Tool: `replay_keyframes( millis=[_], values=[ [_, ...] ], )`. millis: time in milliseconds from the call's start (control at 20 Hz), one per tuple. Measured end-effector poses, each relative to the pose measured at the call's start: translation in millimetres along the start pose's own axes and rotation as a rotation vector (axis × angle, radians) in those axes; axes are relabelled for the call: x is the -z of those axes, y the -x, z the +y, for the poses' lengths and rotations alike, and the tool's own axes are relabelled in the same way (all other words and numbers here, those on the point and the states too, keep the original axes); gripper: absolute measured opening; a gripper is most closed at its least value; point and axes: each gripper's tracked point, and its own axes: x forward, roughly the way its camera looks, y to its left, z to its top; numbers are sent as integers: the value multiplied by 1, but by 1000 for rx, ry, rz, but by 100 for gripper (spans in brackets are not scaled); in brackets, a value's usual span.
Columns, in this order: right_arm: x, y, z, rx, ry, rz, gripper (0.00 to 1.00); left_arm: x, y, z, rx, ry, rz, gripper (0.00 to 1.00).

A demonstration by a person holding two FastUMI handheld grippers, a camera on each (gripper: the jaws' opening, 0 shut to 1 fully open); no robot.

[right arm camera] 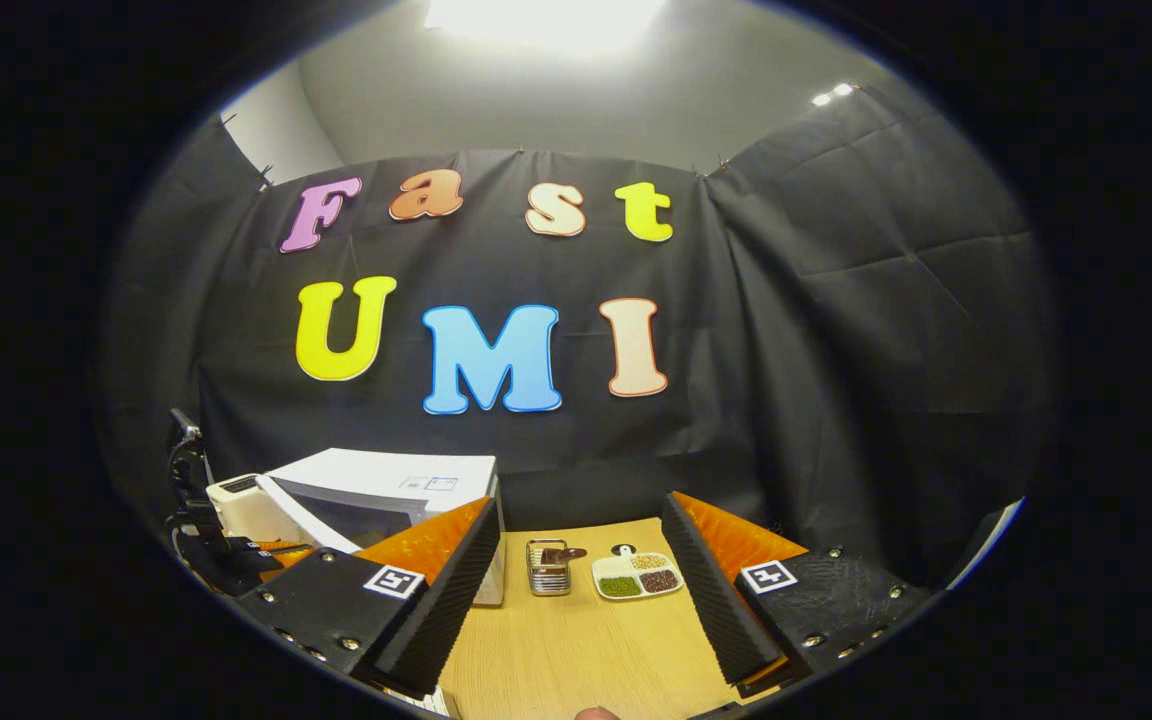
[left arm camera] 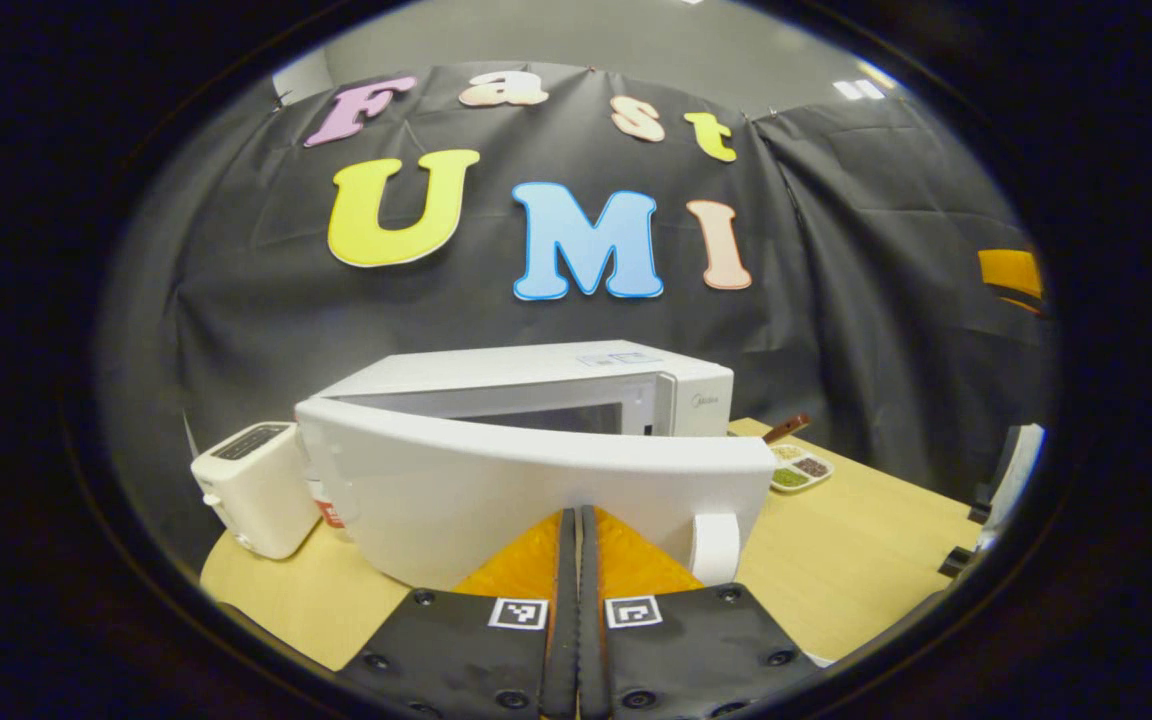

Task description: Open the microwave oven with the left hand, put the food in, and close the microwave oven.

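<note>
Microwave door (left arm camera: 536, 490) swung partway so food fits; my left hand-held gripper (left arm camera: 577, 560) closed beside it, right hand-held gripper (right arm camera: 576, 590) open, empty.

Black cloth wall (right arm camera: 836, 330) — wooden table (right arm camera: 576, 650)

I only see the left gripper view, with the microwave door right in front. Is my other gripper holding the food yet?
Observer: No. The right gripper is wide open, with nothing held in it.
Operator: Where's the food then?
Observer: The food tray sits on the table straight ahead of that gripper, untouched.
Operator: What's the brown stick beside it?
Observer: It rests in a small metal rack just left of the tray.
</note>
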Motion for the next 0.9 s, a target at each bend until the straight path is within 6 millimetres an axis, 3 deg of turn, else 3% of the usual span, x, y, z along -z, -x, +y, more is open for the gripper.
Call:
replay_keyframes(
  millis=[650, 900],
  values=[
    [22, 0, -23, 126, -2, 41, 99, -7, -78, 16, -21, -13, 14, 7],
    [18, -3, -19, 144, 13, 36, 99, -11, -100, 21, -36, -18, 17, 7]
  ],
)
